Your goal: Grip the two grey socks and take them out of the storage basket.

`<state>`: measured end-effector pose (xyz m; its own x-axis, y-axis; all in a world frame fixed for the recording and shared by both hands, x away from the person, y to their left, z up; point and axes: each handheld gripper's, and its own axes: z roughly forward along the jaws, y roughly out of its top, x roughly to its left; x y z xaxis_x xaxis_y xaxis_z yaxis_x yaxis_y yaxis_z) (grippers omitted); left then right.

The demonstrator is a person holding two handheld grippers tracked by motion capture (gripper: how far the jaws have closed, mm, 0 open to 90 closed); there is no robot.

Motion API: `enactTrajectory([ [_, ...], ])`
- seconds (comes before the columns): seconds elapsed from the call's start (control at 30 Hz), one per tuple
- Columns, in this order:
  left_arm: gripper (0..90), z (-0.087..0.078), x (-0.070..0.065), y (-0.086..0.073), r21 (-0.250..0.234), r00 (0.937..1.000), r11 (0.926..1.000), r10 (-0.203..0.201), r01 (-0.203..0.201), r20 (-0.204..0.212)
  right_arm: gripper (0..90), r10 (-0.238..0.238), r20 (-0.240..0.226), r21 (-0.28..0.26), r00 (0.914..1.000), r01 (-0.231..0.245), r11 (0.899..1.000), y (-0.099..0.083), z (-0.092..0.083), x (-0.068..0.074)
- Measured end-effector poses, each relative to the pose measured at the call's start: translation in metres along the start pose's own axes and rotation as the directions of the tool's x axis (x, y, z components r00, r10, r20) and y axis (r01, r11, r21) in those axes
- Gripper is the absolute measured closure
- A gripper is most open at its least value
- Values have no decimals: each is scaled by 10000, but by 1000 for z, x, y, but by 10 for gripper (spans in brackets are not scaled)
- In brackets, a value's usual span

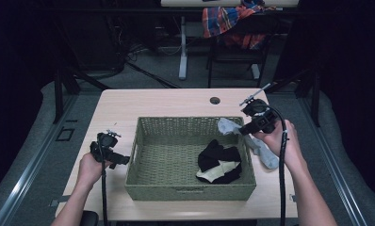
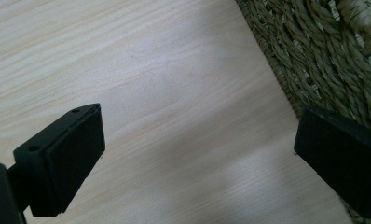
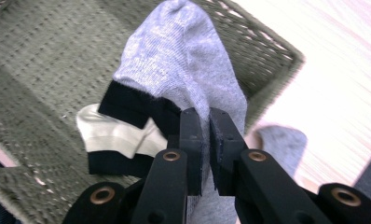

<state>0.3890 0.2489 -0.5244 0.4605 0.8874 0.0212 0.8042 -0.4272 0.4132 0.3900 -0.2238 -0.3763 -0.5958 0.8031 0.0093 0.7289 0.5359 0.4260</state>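
Note:
My right gripper (image 1: 244, 130) hangs over the right rim of a woven green basket (image 1: 190, 192), shut on a light grey sock (image 1: 227, 125). In the right gripper view the grey sock (image 3: 183, 60) is pinched between the jaws of that gripper (image 3: 206, 116) and stretches out above the basket (image 3: 272, 42). A black and white sock bundle (image 1: 219, 165) lies on the basket floor at the right and appears again as the bundle (image 3: 118, 135). More grey cloth (image 1: 266, 154) lies on the table beside the basket; I cannot tell if it is the same sock. My left gripper (image 1: 123, 160) is open, left of the basket.
In the left gripper view the gripper (image 2: 197, 154) has its jaws wide apart over bare wood, with the basket wall (image 2: 323, 51) close at the upper right. The table (image 1: 143, 101) has a cable hole (image 1: 215, 100) at the back. A chair with a plaid cloth (image 1: 230, 21) stands behind.

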Motion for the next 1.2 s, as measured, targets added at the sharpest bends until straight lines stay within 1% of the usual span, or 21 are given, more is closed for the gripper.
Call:
enactTrajectory([
  [0.03,18,0,0,0,0,10000,10000,-3,3,0,852,23,100,30,9999,-23,10000,-1,-1,-3],
  [0.07,18,0,0,0,-2,10000,10000,-13,13,0,851,119,73,16,9999,-119,9999,-2,-1,-6],
  [0.1,18,0,0,0,1,10000,10000,-12,12,5,852,138,202,83,9997,-140,9999,-4,-1,-10],
  [0.13,18,0,0,0,2,10000,10000,-5,5,7,852,268,183,72,9995,-269,9996,-5,-1,-13],
  [0.17,18,0,0,0,3,10000,10000,-1,1,9,852,331,308,125,9990,-335,9994,-7,-1,-18],
  [0.27,18,0,0,0,3,10000,10000,-21,21,6,852,659,414,43,9970,-661,9978,-11,-3,-29],
  [0.3,18,0,0,0,9,10000,10000,-5,5,0,852,839,404,-51,9957,-837,9965,-13,-5,-33],
  [0.37,18,0,0,0,0,10000,10000,-20,20,5,852,1061,546,9,9929,-1064,9943,-17,-6,-43],
  [0.47,18,0,0,0,37,10000,10000,-12,12,24,852,1388,595,33,9885,-1392,9903,-23,-6,-53],
  [0.5,18,0,0,0,34,10000,10000,-9,9,31,852,1476,604,1,9872,-1479,9890,-24,-6,-56],
  [0.53,18,0,0,0,7,10000,10000,-12,12,23,852,1508,678,84,9862,-1517,9884,-26,-5,-60],
  [0.57,18,0,0,0,5,10000,10000,-20,20,20,852,1660,681,49,9838,-1667,9860,-28,-5,-63],
  [0.6,18,0,0,0,3,10000,10000,-20,20,15,853,1679,683,132,9834,-1692,9855,-29,-5,-66],
  [0.67,18,0,0,0,5,10000,10000,-36,36,11,852,1885,697,80,9796,-1895,9819,-33,-4,-71],
  [0.7,19,0,0,0,0,10000,10000,-39,39,8,852,1881,788,183,9790,-1900,9816,-34,-4,-74],
  [0.73,18,0,0,0,1,10000,10000,-37,37,6,852,1963,912,227,9763,-1991,9797,-35,-3,-76],
  [0.87,18,0,0,0,5,10000,10000,-23,23,4,852,2175,961,442,9713,-2225,9739,-40,4,-84],
  [0.9,18,0,0,0,3,10000,10000,-23,23,2,852,2260,1034,479,9686,-2318,9716,-41,7,-85],
  [0.97,18,0,0,0,4,10000,10000,-17,17,-4,852,2255,1170,614,9672,-2336,9704,-43,10,-89],
  [1.1,18,0,0,0,2,10000,10000,-20,20,-14,852,2498,1142,686,9615,-2585,9636,-46,17,-95],
  [1.2,19,0,0,0,-1,10000,10000,-22,22,-15,852,2564,1157,782,9596,-2661,9608,-48,21,-98],
])
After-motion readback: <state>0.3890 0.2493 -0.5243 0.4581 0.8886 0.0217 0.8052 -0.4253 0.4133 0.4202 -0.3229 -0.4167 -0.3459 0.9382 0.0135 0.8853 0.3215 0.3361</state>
